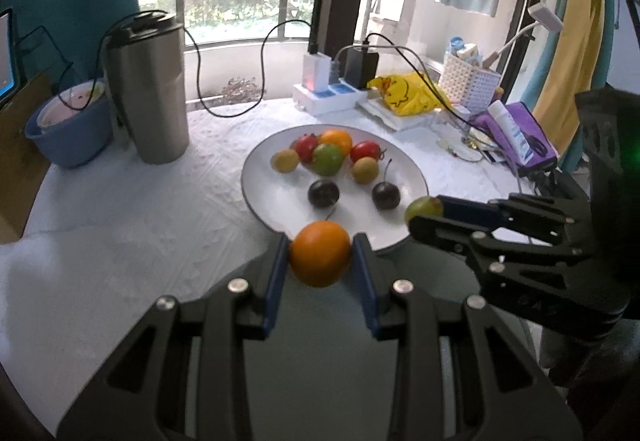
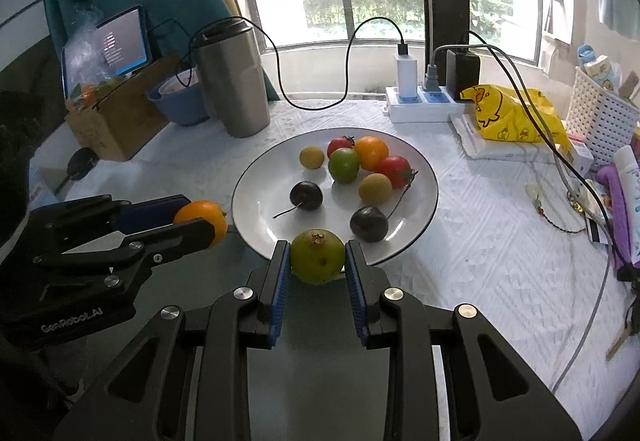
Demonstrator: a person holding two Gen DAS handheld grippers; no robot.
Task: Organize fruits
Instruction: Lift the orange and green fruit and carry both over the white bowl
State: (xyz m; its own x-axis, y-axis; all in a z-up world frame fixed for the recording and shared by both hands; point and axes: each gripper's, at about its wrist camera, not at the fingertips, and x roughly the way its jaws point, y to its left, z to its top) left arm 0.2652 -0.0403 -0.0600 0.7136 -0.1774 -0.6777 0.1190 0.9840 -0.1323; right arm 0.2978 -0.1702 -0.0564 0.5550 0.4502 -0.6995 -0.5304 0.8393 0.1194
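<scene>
Your left tongs point(image 1: 321, 255) clamp an orange point(image 1: 320, 253); your right tongs point(image 2: 317, 257) clamp a green fruit point(image 2: 317, 256), perhaps a guava, both beside the plate point(image 2: 256, 177).

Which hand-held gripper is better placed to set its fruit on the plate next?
Right, probably: the right hand-held gripper holds its green fruit over the plate rim, while the left hand-held gripper's orange sits just outside it.

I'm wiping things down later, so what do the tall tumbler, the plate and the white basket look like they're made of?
Tumbler: brushed stainless steel, dull grey sheen, with a dark lid, probably plastic. Plate: glazed white ceramic by the look, glossy with a thin dark rim. Basket: white plastic, moulded lattice holes.
</scene>
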